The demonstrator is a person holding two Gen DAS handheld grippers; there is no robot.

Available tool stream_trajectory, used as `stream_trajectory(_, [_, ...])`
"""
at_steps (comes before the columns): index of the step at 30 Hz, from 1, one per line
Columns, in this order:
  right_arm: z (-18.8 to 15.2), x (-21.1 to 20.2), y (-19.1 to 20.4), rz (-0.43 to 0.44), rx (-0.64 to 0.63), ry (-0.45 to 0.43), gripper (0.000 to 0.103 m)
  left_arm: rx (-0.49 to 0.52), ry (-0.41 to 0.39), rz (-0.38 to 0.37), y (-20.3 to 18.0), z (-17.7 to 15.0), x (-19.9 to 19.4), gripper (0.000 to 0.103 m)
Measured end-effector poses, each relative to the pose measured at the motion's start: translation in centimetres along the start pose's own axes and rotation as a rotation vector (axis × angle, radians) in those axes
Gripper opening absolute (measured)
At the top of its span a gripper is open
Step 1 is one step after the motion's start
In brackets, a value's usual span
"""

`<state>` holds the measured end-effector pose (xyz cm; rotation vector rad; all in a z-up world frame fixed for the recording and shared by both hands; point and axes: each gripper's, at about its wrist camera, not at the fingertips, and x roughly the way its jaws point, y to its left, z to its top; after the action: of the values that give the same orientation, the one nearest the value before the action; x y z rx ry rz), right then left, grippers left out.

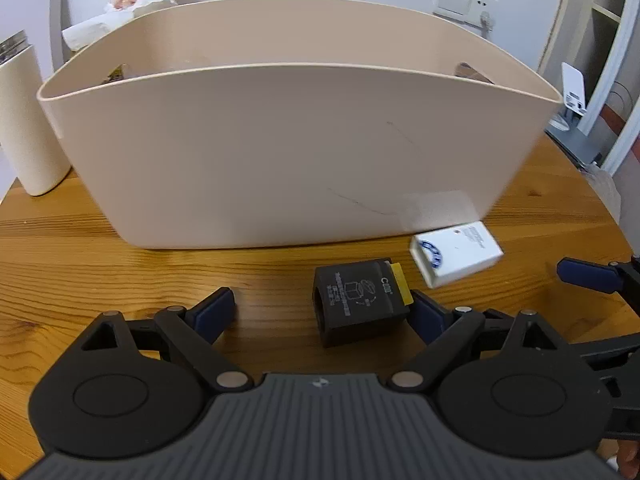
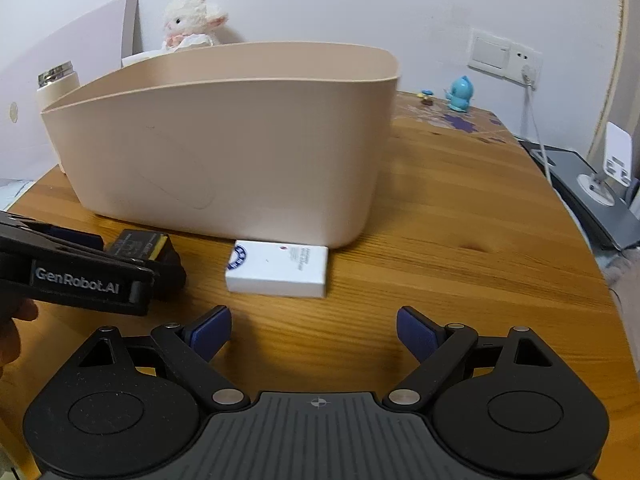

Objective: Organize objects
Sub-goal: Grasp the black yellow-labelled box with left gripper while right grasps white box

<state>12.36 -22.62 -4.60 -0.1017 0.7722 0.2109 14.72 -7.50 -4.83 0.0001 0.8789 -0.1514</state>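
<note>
A large beige bin (image 1: 280, 152) stands on the wooden table (image 1: 100, 256); it also shows in the right wrist view (image 2: 224, 152). A small black box with a yellow edge (image 1: 360, 304) lies in front of it, between the fingers of my open left gripper (image 1: 324, 312) and against the right finger. The box shows in the right wrist view (image 2: 148, 250) behind the left gripper. A white box with a blue logo (image 1: 456, 254) lies by the bin's base (image 2: 280, 268). My right gripper (image 2: 314, 334) is open and empty, just short of the white box.
A white flask (image 1: 28, 120) stands left of the bin. A plush lamb (image 2: 192, 24) sits behind it. A blue toy figure (image 2: 460, 94) and a patterned mat are at the table's far right. A wall socket with a cable (image 2: 528, 76) is beyond.
</note>
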Motion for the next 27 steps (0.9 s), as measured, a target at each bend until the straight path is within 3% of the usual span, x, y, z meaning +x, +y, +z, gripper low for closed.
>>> stream_trajectory(8, [1.0, 1.7, 0.8, 0.01, -0.002, -0.013, 0.089, -0.027, -0.009, 0.02, 2.1, 0.8, 0.2, 0.091])
stream_trajectory(11, [1.3, 2.0, 1.1, 0.016, -0.006, -0.024, 0.086, -0.017, -0.012, 0.029, 2.5, 1.0, 0.3, 0.086])
stream_trajectory(14, [1.4, 2.0, 1.4, 0.019, -0.003, -0.04, 0.068, -0.011, -0.018, 0.04, 2.8, 1.0, 0.1, 0.078])
stream_trajectory(15, [1.5, 2.0, 1.5, 0.022, 0.0, -0.041, 0.058, -0.012, -0.02, 0.044, 2.7, 1.2, 0.3, 0.074])
stream_trajectory(20, [1.6, 1.7, 1.7, 0.021, 0.009, -0.034, 0.057, 0.001, -0.034, 0.058, 3.4, 1.1, 0.0, 0.05])
stream_trajectory(27, [1.4, -0.7, 2.0, 0.027, 0.009, -0.058, 0.057, -0.003, -0.033, 0.031, 4.2, 0.7, -1.0, 0.05])
